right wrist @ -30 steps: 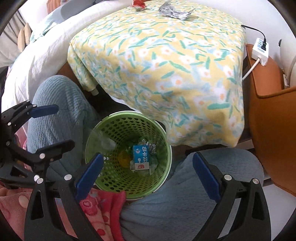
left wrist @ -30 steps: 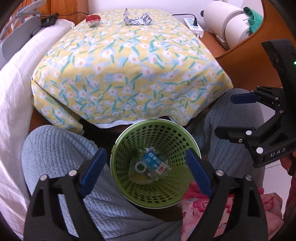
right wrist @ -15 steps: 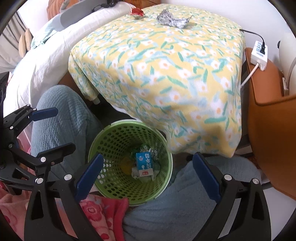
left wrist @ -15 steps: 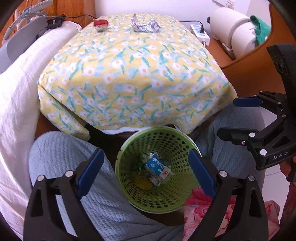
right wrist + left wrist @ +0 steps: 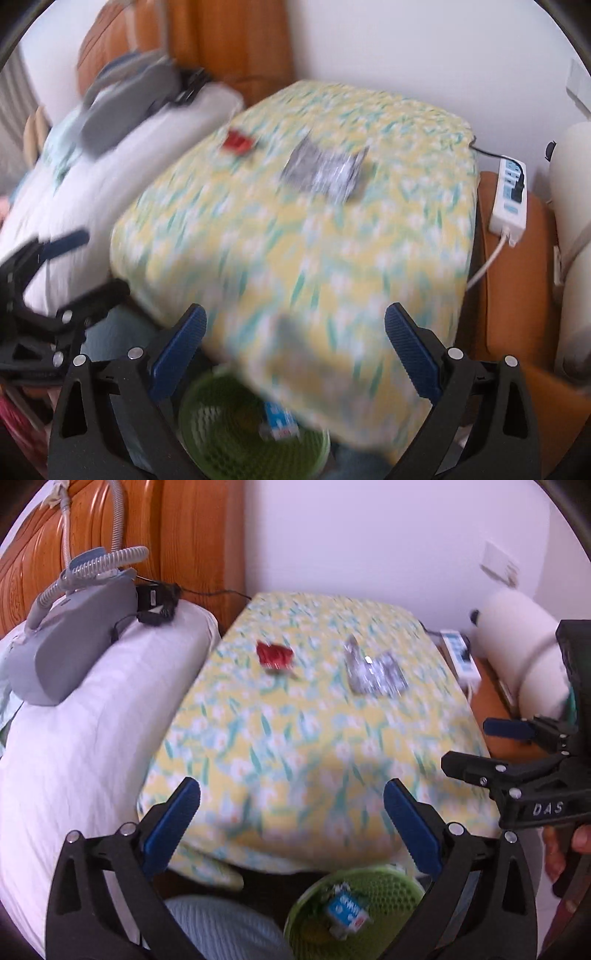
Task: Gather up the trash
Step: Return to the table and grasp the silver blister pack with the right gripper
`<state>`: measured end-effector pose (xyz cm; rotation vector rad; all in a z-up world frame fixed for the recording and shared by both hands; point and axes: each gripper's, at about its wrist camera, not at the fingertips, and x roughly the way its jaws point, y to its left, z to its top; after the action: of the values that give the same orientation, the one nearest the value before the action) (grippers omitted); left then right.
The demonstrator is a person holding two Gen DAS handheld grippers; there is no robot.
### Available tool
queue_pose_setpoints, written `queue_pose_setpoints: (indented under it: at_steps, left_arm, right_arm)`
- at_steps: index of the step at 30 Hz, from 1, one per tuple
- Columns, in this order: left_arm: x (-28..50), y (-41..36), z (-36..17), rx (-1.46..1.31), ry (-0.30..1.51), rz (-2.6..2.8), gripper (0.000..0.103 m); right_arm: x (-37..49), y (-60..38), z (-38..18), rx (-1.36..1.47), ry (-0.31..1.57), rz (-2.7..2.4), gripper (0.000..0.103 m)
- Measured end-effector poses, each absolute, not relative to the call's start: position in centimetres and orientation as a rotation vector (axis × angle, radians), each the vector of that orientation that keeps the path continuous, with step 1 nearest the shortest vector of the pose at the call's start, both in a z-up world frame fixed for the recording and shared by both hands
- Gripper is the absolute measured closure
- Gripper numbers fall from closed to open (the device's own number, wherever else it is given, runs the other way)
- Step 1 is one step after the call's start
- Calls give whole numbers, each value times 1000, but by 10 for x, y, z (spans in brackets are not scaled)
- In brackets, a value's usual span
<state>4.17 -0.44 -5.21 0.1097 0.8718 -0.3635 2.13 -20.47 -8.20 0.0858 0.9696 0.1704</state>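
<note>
Left gripper (image 5: 291,819): we see its jaws opening, nothing between.
Right gripper (image 5: 295,345): jaws wide apart, empty.
Red wrapper (image 5: 275,655), foil wrapper (image 5: 375,672): far on tablecloth (image 5: 295,746).
Green basket (image 5: 388,893): near.

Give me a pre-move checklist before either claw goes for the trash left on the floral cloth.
1. Left claw empty, jaws opening: ok.
2. Right claw open and empty: ok.
3. Red wrapper lying free on the floral cloth: ok.
4. Crumpled silver foil wrapper clear of the red one: ok.
5. Green basket below the cloth's near edge, open-topped: ok.
6. Sharp view of both wrappers: not ok, blurred.
</note>
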Motion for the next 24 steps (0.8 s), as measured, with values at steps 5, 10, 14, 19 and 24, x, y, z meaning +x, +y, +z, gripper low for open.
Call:
queue_pose_setpoints:
  at_steps: [5, 10, 14, 19, 24]
  left_arm:
    - [90, -9, -49, 74, 857, -328, 8]
    - [119, -17, -55, 76, 856, -313, 8]
    - [138, -21, -63, 79, 864, -298, 8]
    - [149, -23, -72, 79, 872, -286, 8]
    - [156, -23, -76, 70, 879, -282, 8]
  right_arm:
    - [90, -215, -76, 222, 958, 105, 3]
    - [147, -221, -88, 290, 987, 53, 3]
    - [177, -221, -100, 296, 1026, 23, 3]
    - [196, -217, -112, 244, 1057, 16, 3]
    - [203, -212, -118, 194, 1065, 16, 4]
